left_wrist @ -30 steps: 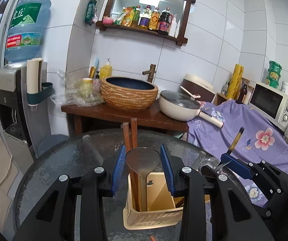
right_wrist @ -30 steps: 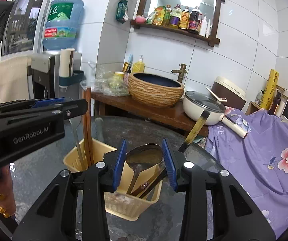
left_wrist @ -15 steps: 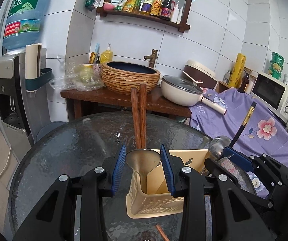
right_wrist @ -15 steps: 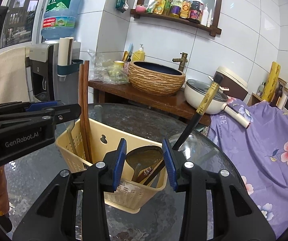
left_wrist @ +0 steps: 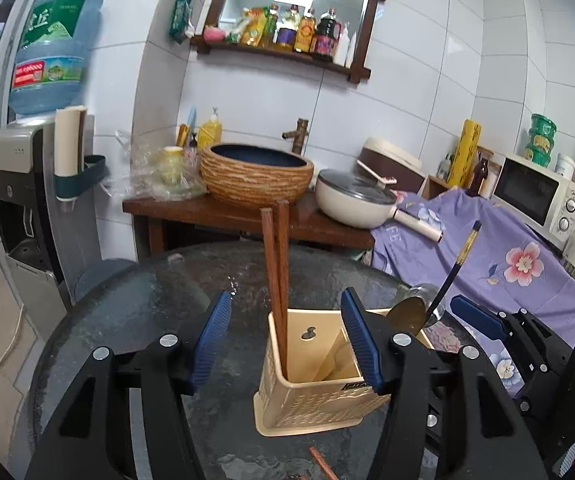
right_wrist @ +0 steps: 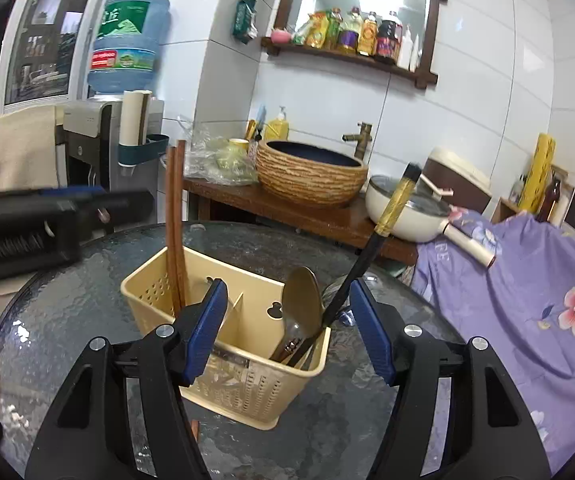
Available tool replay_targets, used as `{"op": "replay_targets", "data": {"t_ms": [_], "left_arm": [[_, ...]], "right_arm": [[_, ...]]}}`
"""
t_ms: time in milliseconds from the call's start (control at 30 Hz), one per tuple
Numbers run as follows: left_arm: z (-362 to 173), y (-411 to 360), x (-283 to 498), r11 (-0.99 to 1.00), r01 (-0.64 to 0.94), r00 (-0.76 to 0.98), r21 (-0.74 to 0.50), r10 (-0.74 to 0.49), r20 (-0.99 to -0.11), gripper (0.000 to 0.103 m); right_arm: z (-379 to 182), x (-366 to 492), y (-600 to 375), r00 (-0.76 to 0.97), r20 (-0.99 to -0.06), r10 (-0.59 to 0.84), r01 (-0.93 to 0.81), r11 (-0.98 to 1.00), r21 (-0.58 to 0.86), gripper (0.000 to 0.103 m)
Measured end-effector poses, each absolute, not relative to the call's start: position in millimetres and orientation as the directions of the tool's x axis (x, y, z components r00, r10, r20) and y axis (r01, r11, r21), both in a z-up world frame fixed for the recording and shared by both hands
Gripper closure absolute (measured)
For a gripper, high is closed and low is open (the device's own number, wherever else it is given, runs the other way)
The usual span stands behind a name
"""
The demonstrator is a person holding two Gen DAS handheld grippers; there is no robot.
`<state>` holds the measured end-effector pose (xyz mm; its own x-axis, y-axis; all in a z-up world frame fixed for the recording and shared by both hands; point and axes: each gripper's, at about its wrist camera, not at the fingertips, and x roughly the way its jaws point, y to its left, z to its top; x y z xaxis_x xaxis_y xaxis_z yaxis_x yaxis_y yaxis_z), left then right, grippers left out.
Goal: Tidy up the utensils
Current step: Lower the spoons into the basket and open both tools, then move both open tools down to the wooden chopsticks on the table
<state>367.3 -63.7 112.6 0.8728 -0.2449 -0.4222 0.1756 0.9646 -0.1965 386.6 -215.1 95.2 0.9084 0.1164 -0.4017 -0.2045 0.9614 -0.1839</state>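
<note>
While both sets of jaws are opening with nothing clamped, the left gripper [left_wrist: 285,338] and right gripper [right_wrist: 287,330] frame the beige plastic utensil caddy [right_wrist: 247,384] on the glass table [right_wrist: 87,320]. Its wooden chopsticks [right_wrist: 176,240] stand at the left end; a metal spoon [right_wrist: 301,300] and black-and-gold chopsticks [right_wrist: 361,260] lean at the right. These are likely light, stiff and slippery: grip mid-shaft.

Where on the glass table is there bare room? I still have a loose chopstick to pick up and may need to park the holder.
Bare glass lies left of the beige holder, toward the water dispenser, and behind it up to the wooden counter. The right is crowded: the right gripper and purple cloth. A loose chopstick lies in front.
</note>
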Motion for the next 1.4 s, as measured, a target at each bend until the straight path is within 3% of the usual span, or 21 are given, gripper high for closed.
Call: {"op": "replay_targets", "data": {"t_ms": [200,533,967,1400], "left_arm": [[110.2,-28.2,330.8,0.98,0.094,0.897,-0.173,-0.159,-0.412,0.036],[42.7,-29.7,291.4,0.989,0.135,0.789,-0.062,-0.145,-0.597,0.034],[-26.4,-30.7,264.5,0.985,0.171,0.651,-0.022,-0.13,-0.748,0.06],[-48.3,-37.9,264.6,0.981,0.189,0.597,-0.047,-0.153,-0.787,0.066]], "right_arm": [[93.2,344.9,-223.3,0.915,-0.376,0.147,-0.228,0.956,-0.183,0.039],[38.5,314.0,-216.5,0.824,-0.537,0.181,-0.304,0.941,-0.15,0.039],[-26.2,313.6,-214.0,0.683,-0.699,0.212,-0.351,0.935,-0.059,0.039],[-40.4,315.5,-210.1,0.651,-0.731,0.204,-0.356,0.933,-0.057,0.04]]}}
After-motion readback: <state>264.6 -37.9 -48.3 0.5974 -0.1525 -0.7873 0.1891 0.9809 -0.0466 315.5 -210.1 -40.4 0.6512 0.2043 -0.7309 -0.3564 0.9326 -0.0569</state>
